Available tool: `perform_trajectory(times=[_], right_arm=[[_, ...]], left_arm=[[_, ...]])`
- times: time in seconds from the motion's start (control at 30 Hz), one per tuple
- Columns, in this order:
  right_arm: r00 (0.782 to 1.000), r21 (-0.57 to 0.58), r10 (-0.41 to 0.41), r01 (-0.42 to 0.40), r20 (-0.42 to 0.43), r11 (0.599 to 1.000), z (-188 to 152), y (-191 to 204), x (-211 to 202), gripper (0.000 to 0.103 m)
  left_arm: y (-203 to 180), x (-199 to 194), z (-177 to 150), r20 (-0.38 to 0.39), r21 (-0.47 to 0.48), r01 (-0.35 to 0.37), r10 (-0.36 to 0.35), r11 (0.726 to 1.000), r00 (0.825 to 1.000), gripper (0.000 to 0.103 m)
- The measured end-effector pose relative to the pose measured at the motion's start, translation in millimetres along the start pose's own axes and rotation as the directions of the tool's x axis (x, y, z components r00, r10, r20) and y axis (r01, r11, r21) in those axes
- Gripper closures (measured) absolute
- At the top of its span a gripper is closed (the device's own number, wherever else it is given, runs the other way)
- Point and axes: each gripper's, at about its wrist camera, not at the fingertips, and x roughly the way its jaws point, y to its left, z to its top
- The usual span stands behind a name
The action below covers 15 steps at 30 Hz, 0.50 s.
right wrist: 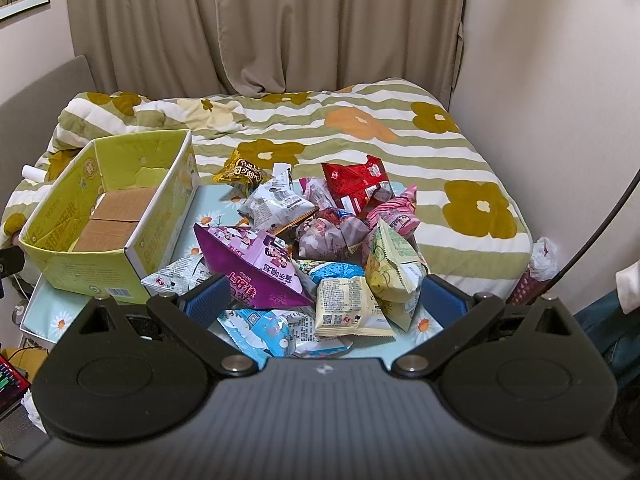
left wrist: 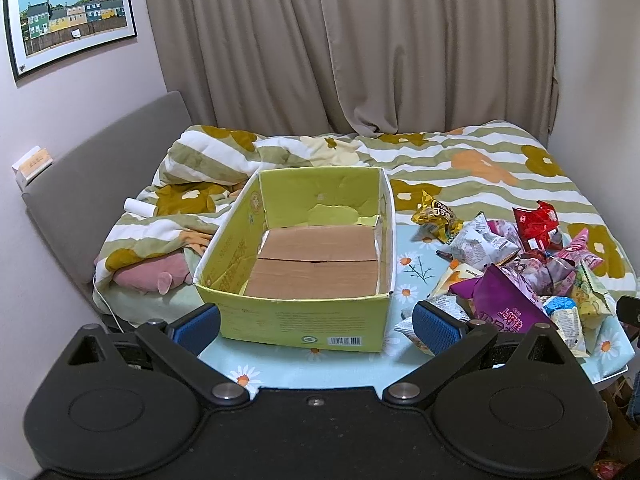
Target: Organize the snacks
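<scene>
Left wrist view: left gripper (left wrist: pixel 316 326) spread wide, blue pads holding nothing, hovering just before the near wall of the open yellow-green cardboard box (left wrist: pixel 304 320). Box empty, only brown bottom flaps inside, standing on the light-blue daisy-print tabletop (left wrist: pixel 248 372). Just right of the box, a heap of snack packets (left wrist: pixel 520 276): large purple triangular bag (left wrist: pixel 504 300) in front, yellow-brown packet (left wrist: pixel 436 216) at the far left edge, red foil packet (left wrist: pixel 536 220) at the back. Beyond, a bed under a green-and-white striped quilt with flowers (left wrist: pixel 480 160), a pink plush toy (left wrist: pixel 152 276) left of the box, a framed picture of coloured houses (left wrist: pixel 72 16) on the wall, beige curtains (left wrist: pixel 360 40).

Right wrist view: right gripper (right wrist: pixel 326 300) likewise opened wide and empty, poised over the near side of the same snack heap (right wrist: pixel 340 240). Left blue pad just before the purple bag (right wrist: pixel 256 264); right pad beside a pale yellow-green packet (right wrist: pixel 394 276). Between the pads, a cream packet with printed text (right wrist: pixel 348 308) and a light-blue packet (right wrist: pixel 260 328), barely seen from the other side. Box (right wrist: pixel 100 272) at left, touching the heap's edge. Shown here only: a lit keyboard corner (right wrist: pixel 10 380) low left, a dark cable (right wrist: pixel 600 224) along the right wall.
</scene>
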Motion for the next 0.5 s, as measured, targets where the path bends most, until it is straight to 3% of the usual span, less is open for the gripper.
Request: perform_trajectory(times=[0.5], right_arm=[[1.0,0.0,0.002,-0.002,-0.004,1.0,-3.2,3.0,-0.7,0.0]], left_arm=[[3.1,-1.4,-0.4,0.001,0.001,0.012,-0.012,1.0,1.0,0.0]])
